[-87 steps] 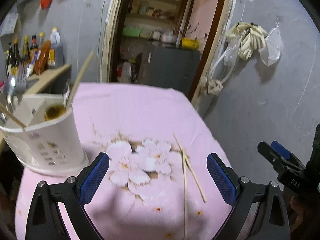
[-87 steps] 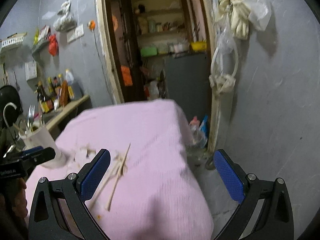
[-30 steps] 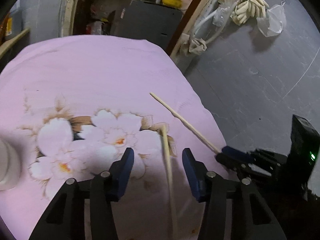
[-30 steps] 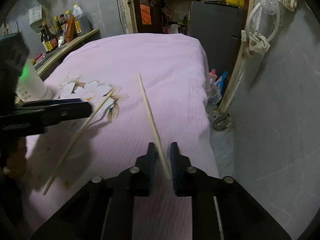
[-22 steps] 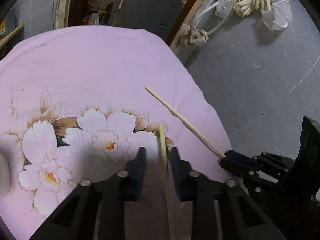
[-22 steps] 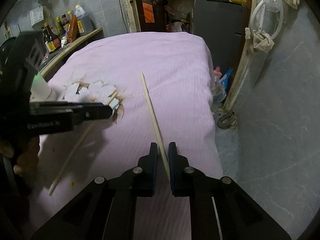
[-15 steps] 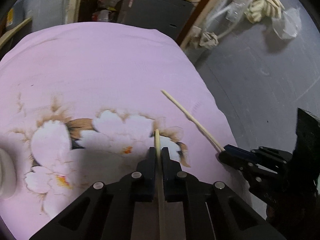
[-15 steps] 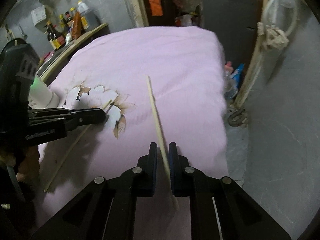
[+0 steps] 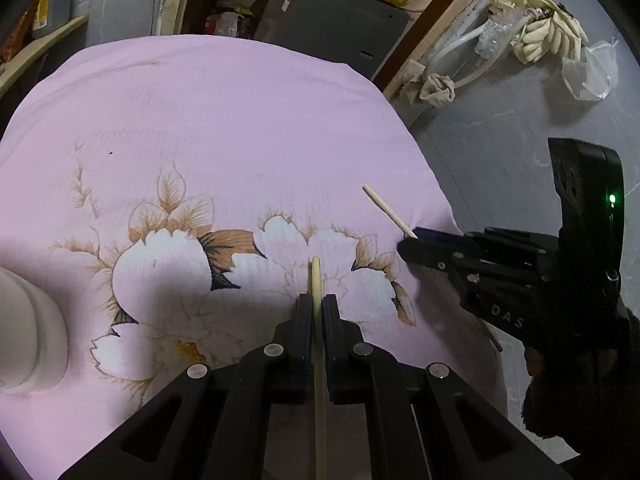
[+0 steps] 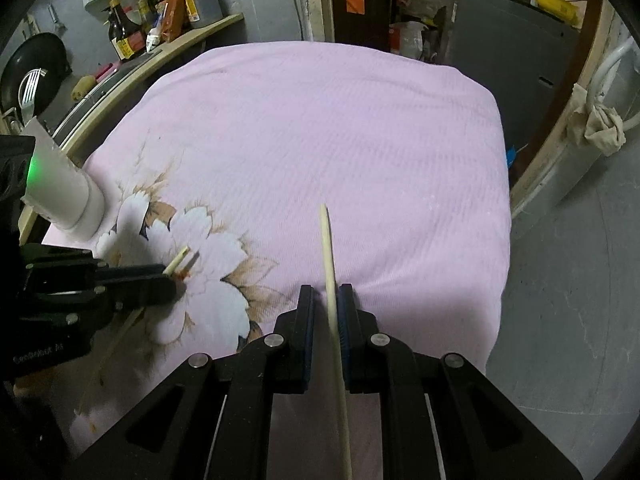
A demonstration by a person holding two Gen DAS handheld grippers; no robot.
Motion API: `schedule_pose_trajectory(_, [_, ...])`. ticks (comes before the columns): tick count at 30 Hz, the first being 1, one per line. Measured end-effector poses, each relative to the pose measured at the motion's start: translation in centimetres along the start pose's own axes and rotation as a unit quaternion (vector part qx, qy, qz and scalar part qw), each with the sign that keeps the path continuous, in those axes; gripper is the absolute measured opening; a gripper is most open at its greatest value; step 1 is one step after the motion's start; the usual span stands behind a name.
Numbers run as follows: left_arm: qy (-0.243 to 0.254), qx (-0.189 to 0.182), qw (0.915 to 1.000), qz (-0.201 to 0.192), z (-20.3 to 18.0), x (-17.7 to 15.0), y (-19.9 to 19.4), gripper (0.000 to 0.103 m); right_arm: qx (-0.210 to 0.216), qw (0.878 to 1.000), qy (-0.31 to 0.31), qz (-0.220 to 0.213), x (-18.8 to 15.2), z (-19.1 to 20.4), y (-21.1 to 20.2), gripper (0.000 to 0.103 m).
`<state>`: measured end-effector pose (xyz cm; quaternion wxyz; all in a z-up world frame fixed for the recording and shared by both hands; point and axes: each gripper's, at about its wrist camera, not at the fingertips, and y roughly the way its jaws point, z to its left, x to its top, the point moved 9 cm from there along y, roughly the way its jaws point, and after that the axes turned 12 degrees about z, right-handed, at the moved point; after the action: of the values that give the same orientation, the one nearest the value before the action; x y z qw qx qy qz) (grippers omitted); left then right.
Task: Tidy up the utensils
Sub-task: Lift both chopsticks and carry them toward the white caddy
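Two chopsticks pinched, one in each of your grippers, above the pink cloth.

Your left gripper (image 9: 318, 306) was clamped on a pale wooden chopstick (image 9: 316, 276); your right gripper (image 10: 326, 300) nipped the other chopstick (image 10: 327, 240), a slim tapered stick. Both hung over the ribbed, flower-printed tablecloth (image 10: 320, 120). The smooth white utensil holder (image 10: 64, 196) stood at the cloth's left edge, with sauce bottles (image 10: 160, 12) on a shelf behind.

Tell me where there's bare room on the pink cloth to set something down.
The far half of the pink cloth, from the flower print back to the doorway edge, is bare. Crowded: the near side, where each tool, left and right, grips a chopstick, and the left edge by the white holder.
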<state>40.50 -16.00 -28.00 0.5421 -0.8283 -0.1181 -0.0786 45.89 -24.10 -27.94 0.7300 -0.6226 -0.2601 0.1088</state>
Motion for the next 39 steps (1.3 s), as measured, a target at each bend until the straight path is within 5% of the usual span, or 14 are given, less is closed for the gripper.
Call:
schedule_pose_trajectory(10, [0.026,0.009,0.9987,0.042,-0.3,-0.1,0.1,0.007,-0.007,1.000,0.013,0.006,0.5,-0.6,0.2,0.011])
schedule_pose_trajectory(17, [0.030,0.021,0.9982,0.048,-0.6,0.0,0.2,0.007,-0.027,0.999,0.026,0.016,0.7,-0.6,0.5,0.009])
schedule_pose_trajectory(21, [0.027,0.030,0.9985,0.037,-0.6,-0.1,0.0,0.005,-0.004,0.998,0.059,0.000,0.2,-1.0,-0.1,0.004])
schedule_pose_trajectory(31, [0.004,-0.002,0.9967,-0.081,-1.4,-0.5,-6.2,0.005,0.069,0.978,0.111,-0.162,-1.3,-0.5,-7.2,0.004])
schedule_pose_trajectory(39, [0.011,-0.013,0.9807,-0.195,-1.6,-0.9,-15.3,0.005,0.130,0.932,0.115,-0.317,-1.4,2.7,-15.1,0.004])
